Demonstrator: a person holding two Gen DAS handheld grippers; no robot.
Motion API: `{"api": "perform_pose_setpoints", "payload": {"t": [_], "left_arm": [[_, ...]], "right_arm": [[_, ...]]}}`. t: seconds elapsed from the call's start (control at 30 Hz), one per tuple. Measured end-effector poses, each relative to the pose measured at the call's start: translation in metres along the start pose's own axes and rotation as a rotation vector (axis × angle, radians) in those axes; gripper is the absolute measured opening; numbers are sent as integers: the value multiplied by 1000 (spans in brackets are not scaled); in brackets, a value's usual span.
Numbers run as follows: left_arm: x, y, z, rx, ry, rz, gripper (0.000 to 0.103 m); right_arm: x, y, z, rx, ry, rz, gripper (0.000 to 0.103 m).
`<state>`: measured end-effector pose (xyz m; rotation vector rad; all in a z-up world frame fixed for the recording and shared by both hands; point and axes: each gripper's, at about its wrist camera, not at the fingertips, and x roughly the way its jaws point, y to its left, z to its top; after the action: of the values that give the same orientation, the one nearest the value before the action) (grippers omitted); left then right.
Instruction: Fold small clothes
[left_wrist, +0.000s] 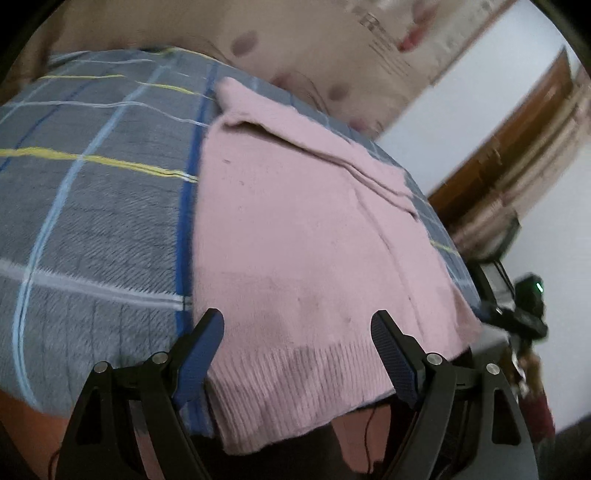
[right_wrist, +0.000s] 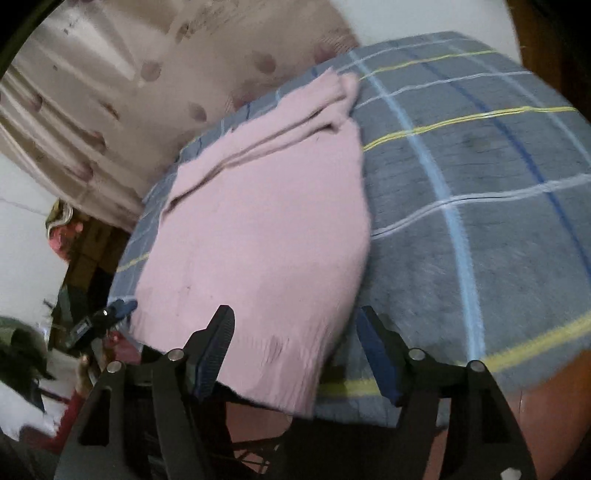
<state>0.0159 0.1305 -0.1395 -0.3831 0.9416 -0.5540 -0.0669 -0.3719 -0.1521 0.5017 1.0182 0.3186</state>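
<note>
A pink knit sweater lies flat on a grey plaid blanket, its ribbed hem hanging over the near edge. A sleeve is folded across its far part. My left gripper is open, its fingers spread over the hem's left part, just above the cloth. In the right wrist view the sweater lies left of centre on the blanket. My right gripper is open over the hem's right corner. Neither gripper holds anything.
A beige spotted curtain hangs behind the surface. A wooden door stands at the right. The other gripper shows at the blanket's right edge. Clutter sits on the floor at the left.
</note>
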Motion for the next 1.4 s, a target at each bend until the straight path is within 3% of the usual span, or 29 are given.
{"api": "perform_pose_setpoints", "payload": {"t": [0.13, 0.23, 0.27, 0.33, 0.4, 0.5, 0.6, 0.67, 0.7, 0.73, 0.8, 0.93, 1.0, 1.17, 1.23, 1.3, 1.4], "left_arm": [[-2, 0, 6, 27, 29, 14, 82], [-20, 1, 6, 20, -62, 86, 82], [-21, 3, 5, 13, -59, 100, 82], [-11, 11, 0, -24, 29, 86, 82], [-11, 4, -7, 16, 20, 99, 82], [-10, -4, -15, 34, 47, 56, 82], [-8, -6, -21, 20, 19, 35, 82], [-5, -1, -19, -45, 9, -62, 82], [-2, 4, -19, -91, 13, -140, 75], [2, 6, -20, -115, 25, -177, 57], [13, 8, -19, -126, 49, -177, 41], [9, 10, -20, -120, 9, -167, 41], [3, 8, -22, -101, -10, -119, 41], [2, 6, -20, -37, 21, -78, 46], [5, 5, -15, -62, 29, -120, 68], [5, 7, -13, -105, 34, -165, 82], [10, 3, -8, -120, 36, -158, 86]], "right_arm": [[24, 6, -1, -21, 55, -1, 67], [26, 14, -3, -68, 59, 18, 66], [28, 15, -3, -74, 61, 24, 66], [31, 15, -2, -78, 67, 31, 66], [33, 14, 1, -72, 67, 54, 65], [34, 10, 2, -62, 64, 83, 65], [34, 4, 0, -41, 48, 128, 65], [33, 1, -2, -29, 32, 164, 65], [33, -1, -3, -20, 25, 194, 65], [34, -2, -4, -10, 19, 219, 66], [35, -9, -6, 21, 1, 249, 65], [35, -19, -6, 77, -15, 300, 66], [36, -17, -4, 68, -4, 297, 67], [41, -10, 3, 48, 36, 273, 68], [43, -8, 5, 54, 43, 269, 70], [44, -7, 6, 57, 48, 264, 70], [47, -4, 7, 55, 53, 258, 70]]}}
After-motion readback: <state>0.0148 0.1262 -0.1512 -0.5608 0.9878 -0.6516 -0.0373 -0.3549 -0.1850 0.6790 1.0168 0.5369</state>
